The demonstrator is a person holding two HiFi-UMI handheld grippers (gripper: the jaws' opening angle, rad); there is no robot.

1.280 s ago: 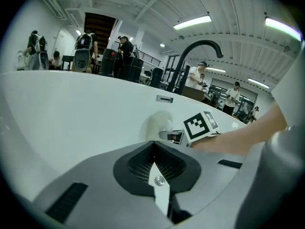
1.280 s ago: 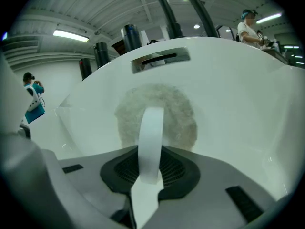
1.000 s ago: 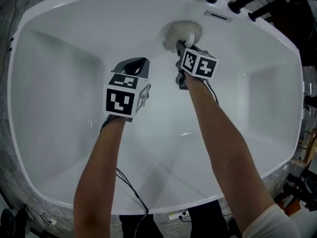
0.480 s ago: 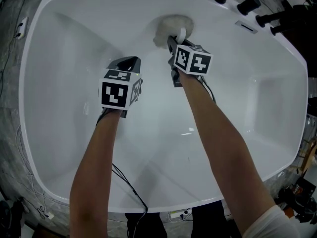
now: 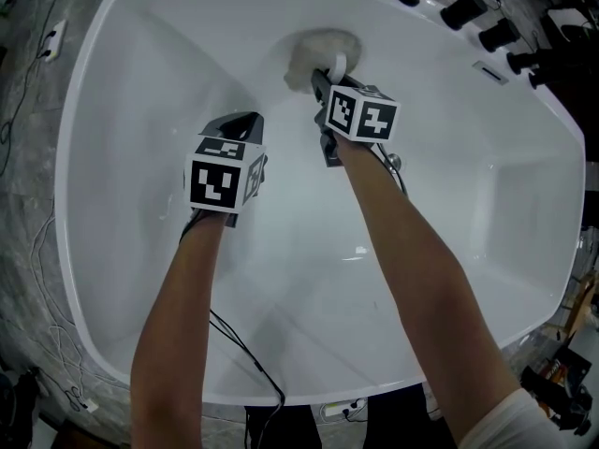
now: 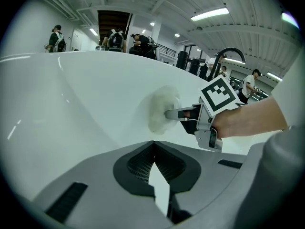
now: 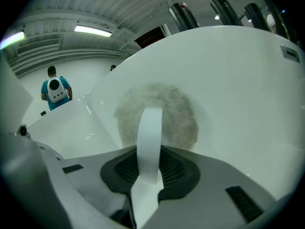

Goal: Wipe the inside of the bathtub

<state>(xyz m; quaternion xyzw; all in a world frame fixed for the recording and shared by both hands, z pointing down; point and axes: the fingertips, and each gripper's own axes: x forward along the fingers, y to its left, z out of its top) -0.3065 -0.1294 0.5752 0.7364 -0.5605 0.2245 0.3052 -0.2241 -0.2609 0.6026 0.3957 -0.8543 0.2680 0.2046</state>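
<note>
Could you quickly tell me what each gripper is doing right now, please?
Left gripper: closed, empty.
Right gripper: closed on the white strap of the fluffy pad, which rests against the bathtub wall.

Black tap fittings [image 5: 465, 7] sit upper right in the head view; thin cables [image 5: 73, 396] trail along its left edge. The right gripper view shows a person in teal [image 7: 55, 90] at left.

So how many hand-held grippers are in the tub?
2. The left hand-held gripper, shut, is over the bathtub floor; the right hand-held gripper holds a fluffy pad against its far wall.
</note>
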